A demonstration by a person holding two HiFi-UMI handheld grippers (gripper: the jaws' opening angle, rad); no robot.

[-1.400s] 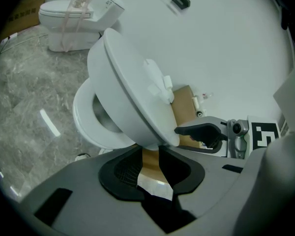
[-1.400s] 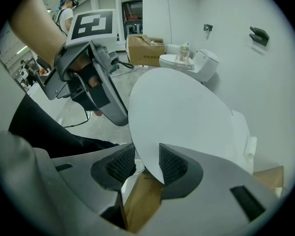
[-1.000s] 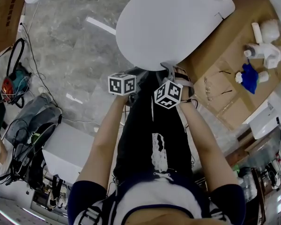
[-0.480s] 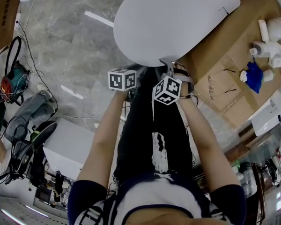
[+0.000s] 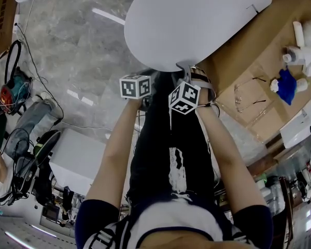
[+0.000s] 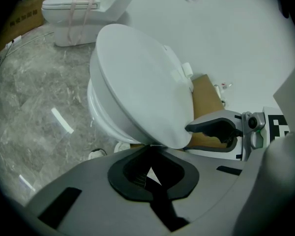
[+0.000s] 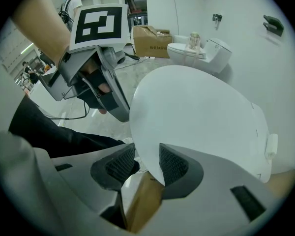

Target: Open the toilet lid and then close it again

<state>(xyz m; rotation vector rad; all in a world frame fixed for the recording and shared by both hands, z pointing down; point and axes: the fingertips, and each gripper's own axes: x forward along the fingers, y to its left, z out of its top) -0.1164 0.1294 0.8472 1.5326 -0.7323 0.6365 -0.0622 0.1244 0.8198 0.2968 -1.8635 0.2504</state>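
The white toilet lid (image 5: 192,19) fills the top of the head view, its front edge toward me. In the right gripper view the lid (image 7: 201,112) runs down between the pads, and my right gripper (image 7: 147,163) is shut on its front rim. The left gripper view shows the lid (image 6: 137,87) tilted over the bowl (image 6: 101,117). My left gripper (image 6: 149,147) sits just under that rim. Its jaws have just been closing and now meet with nothing between them. The right gripper (image 6: 214,129) shows there at the rim's right side.
A second toilet (image 6: 78,9) stands at the back by a cardboard box (image 7: 150,36). Flat cardboard (image 5: 249,61) right of the bowl carries white fittings and a blue item (image 5: 287,84). Bags and cables (image 5: 20,87) and a white box (image 5: 78,162) lie on the left.
Both grippers have sunk a little, staying at the lid's front rim, which came down with them. They now sit slightly closer together in the head view.
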